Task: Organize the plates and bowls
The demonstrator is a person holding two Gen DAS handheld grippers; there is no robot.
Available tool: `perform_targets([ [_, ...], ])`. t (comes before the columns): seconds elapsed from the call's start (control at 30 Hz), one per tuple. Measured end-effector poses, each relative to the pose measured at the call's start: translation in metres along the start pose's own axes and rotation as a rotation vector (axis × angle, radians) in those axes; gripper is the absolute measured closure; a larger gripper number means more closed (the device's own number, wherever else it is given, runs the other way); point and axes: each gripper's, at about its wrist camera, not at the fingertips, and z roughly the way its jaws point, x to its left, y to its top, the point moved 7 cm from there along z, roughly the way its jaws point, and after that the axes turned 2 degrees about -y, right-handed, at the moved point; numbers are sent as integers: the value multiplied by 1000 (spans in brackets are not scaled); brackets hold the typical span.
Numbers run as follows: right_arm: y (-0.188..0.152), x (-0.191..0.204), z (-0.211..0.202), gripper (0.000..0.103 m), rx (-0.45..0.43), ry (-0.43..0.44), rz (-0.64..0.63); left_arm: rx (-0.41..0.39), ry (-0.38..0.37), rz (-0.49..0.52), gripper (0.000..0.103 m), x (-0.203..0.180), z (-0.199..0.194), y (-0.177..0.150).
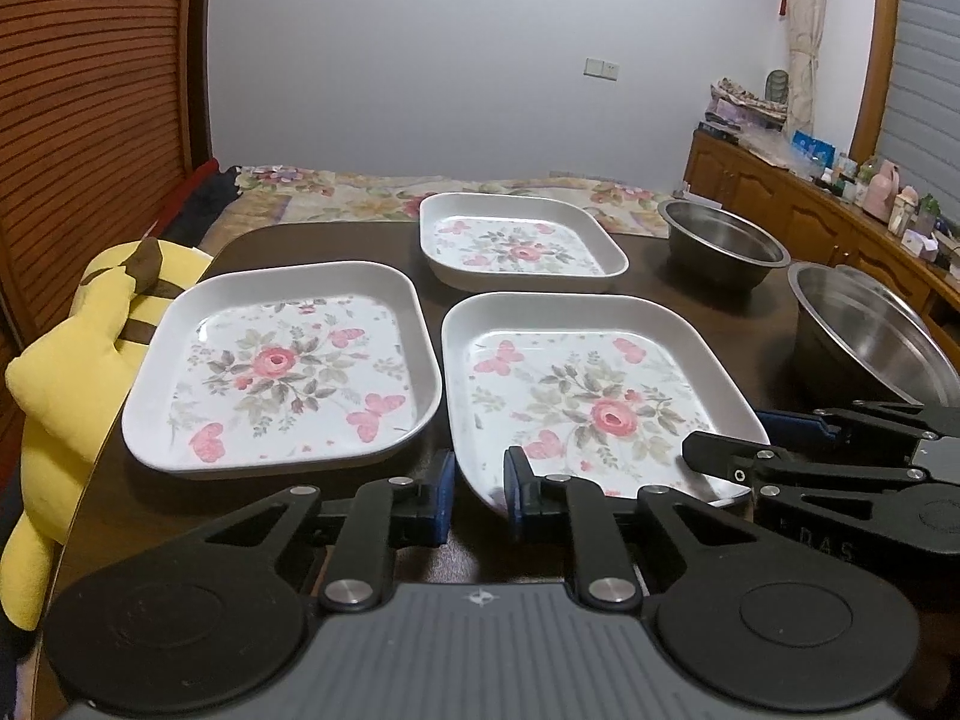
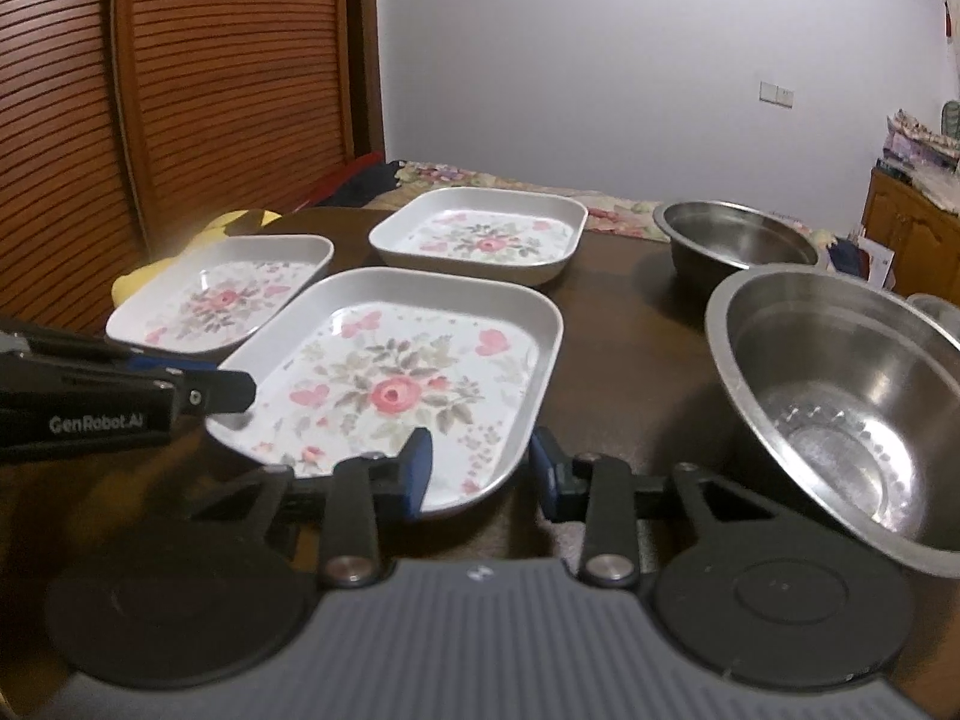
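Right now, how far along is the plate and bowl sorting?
Done: nothing visibly; three floral plates lie apart, unstacked, and the near steel bowl and far steel bowl stand apart too. In hand: the left gripper and right gripper, both open, straddle opposite near corners of the near plate, not yet clamped. Left: left plate, far plate, both bowls.
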Motion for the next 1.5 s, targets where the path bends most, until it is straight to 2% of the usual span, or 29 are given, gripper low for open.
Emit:
perform_targets([
  [0.43,-2,-7,-15,68,8,46,-14,-1,-69,-4,84,-6,-18,-9],
  [0.93,-13,1,-71,70,-13,136,-20,-44,-63,0,84,-16,-77,-35],
  [1.5,-36,10,-84,70,19,171,-4,-8,-46,6,84,-18,-81,-62],
])
